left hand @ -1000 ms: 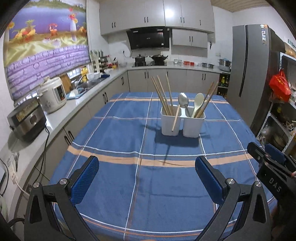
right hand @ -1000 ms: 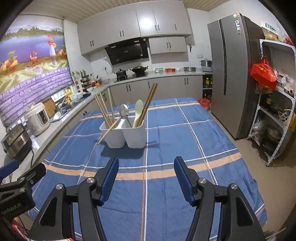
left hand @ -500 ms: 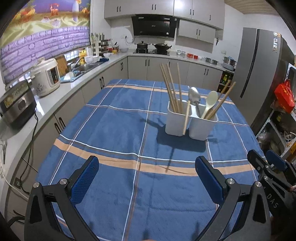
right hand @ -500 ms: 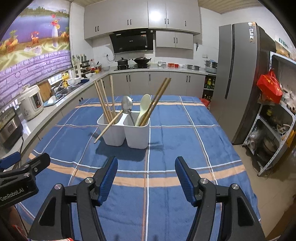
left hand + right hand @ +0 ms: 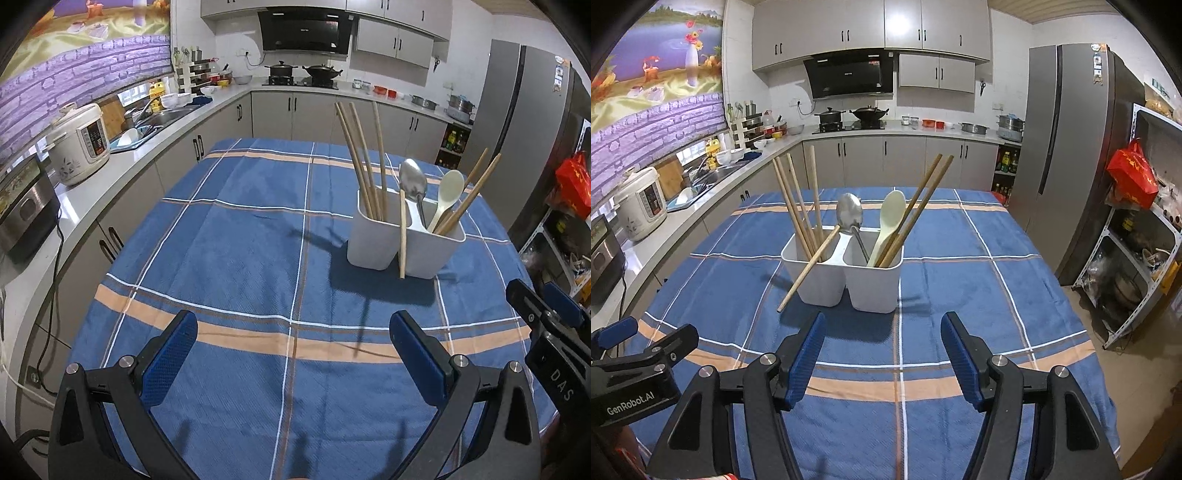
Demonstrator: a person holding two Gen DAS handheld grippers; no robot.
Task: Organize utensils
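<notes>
Both hand-held grippers are closer to the white holder (image 5: 846, 273) than a second ago; the left hand-held gripper (image 5: 291, 354) and right hand-held gripper (image 5: 882, 356) are open and empty above the blue plaid surface (image 5: 960, 288). The holder stands mid-surface: its left compartment holds chopsticks (image 5: 798, 206), with one chopstick (image 5: 807, 271) leaning out over the rim, and its right compartment holds a metal spoon (image 5: 849, 216), a cream spoon (image 5: 891, 216) and two more chopsticks (image 5: 919, 199).
</notes>
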